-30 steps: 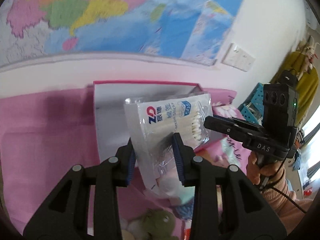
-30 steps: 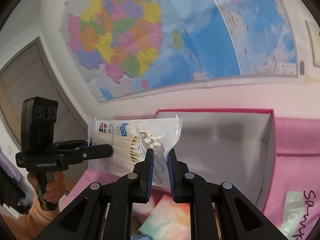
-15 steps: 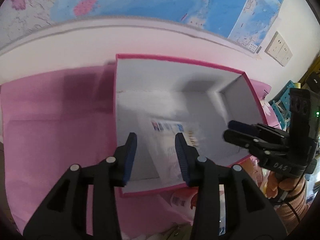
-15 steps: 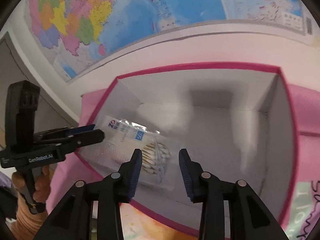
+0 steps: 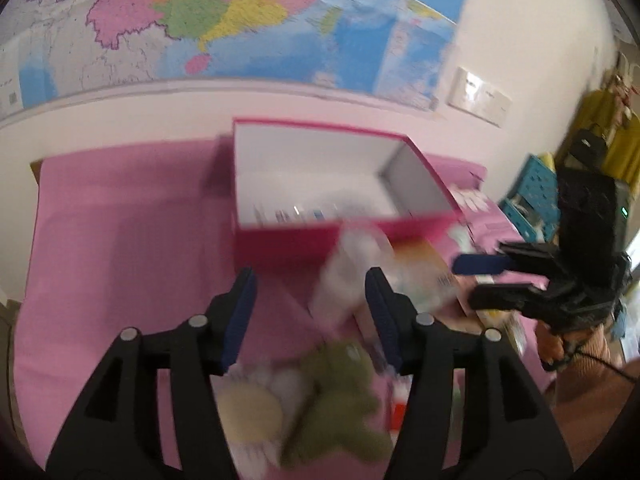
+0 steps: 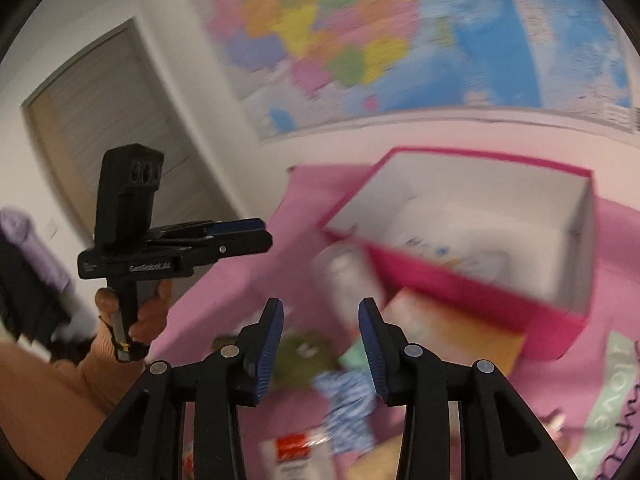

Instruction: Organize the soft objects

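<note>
A pink box [image 5: 280, 236] with white inner walls stands on the pink cloth, also in the right wrist view [image 6: 472, 288]. The clear bag of cotton swabs [image 5: 298, 213] lies inside it [image 6: 436, 250]. My left gripper [image 5: 310, 312] is open and empty, pulled back in front of the box above a green plush toy [image 5: 340, 396] and a pale plush [image 5: 248, 412]. My right gripper [image 6: 321, 340] is open and empty over a green plush [image 6: 304, 354] and a blue-white striped soft thing [image 6: 346, 396]. A clear packet [image 5: 352, 276] leans at the box front. Both views are blurred.
An orange-white flat pack [image 6: 452, 332] lies against the box front. A red-white packet [image 6: 296, 452] lies near the front edge. A printed cloth [image 6: 616, 400] lies at right. A wall map [image 5: 240, 20] hangs behind. Blue crates [image 5: 536, 196] stand far right.
Both grippers let go of the cotton swab bag into the box, opened wider and pulled back and up away from the box toward the pile of soft things.
</note>
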